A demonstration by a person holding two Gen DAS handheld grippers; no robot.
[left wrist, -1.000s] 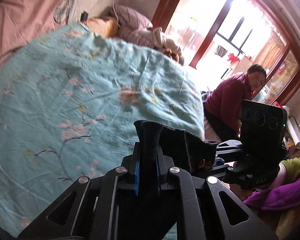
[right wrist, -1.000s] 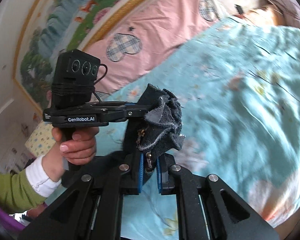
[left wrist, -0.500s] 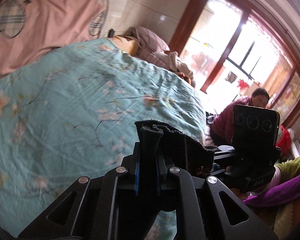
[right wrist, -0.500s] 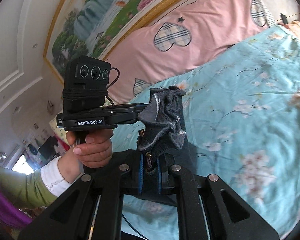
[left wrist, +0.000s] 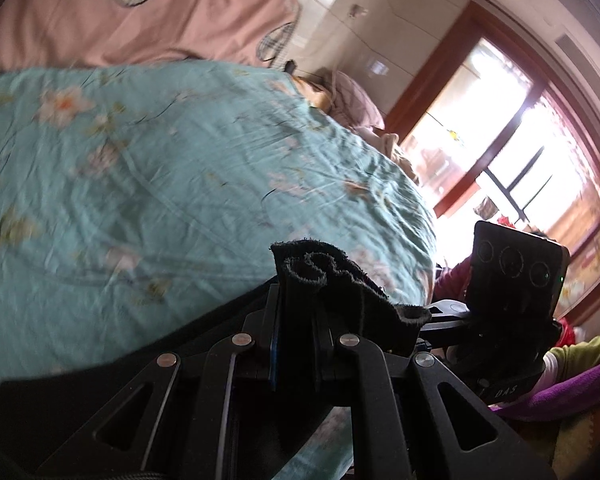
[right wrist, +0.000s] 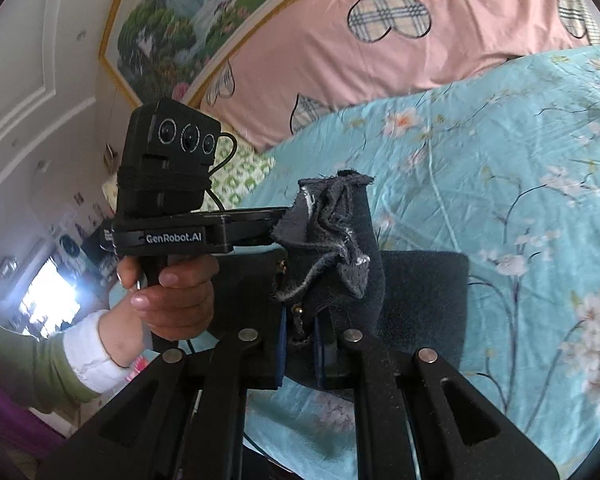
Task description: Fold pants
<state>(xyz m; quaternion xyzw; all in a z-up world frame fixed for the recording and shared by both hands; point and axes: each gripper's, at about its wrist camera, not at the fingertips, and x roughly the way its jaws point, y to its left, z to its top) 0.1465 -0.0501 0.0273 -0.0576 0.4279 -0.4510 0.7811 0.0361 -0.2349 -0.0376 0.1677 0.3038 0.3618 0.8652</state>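
Observation:
The pants [left wrist: 332,280] are dark, almost black, with a frayed hem. My left gripper [left wrist: 296,344] is shut on a bunched edge of them. My right gripper [right wrist: 300,344] is shut on another bunched part of the pants [right wrist: 332,240], close beside the left one. Both hold the cloth up above the bed. More of the dark cloth [right wrist: 424,300] hangs flat below and behind the right gripper. In the right wrist view the left gripper's body [right wrist: 168,236] is at my left, held by a hand. The rest of the pants is hidden under the grippers.
A bed with a teal flowered cover [left wrist: 160,168] lies under and ahead of both grippers. A pink headboard cover [right wrist: 380,40] stands at its far side. Pillows [left wrist: 352,100] lie at one end. A window with a red frame [left wrist: 520,152] is at the right.
Both grippers have risen and tilted with the pants still held. The headboard and wall now fill more of both views. The flat hanging cloth now shows behind the right gripper.

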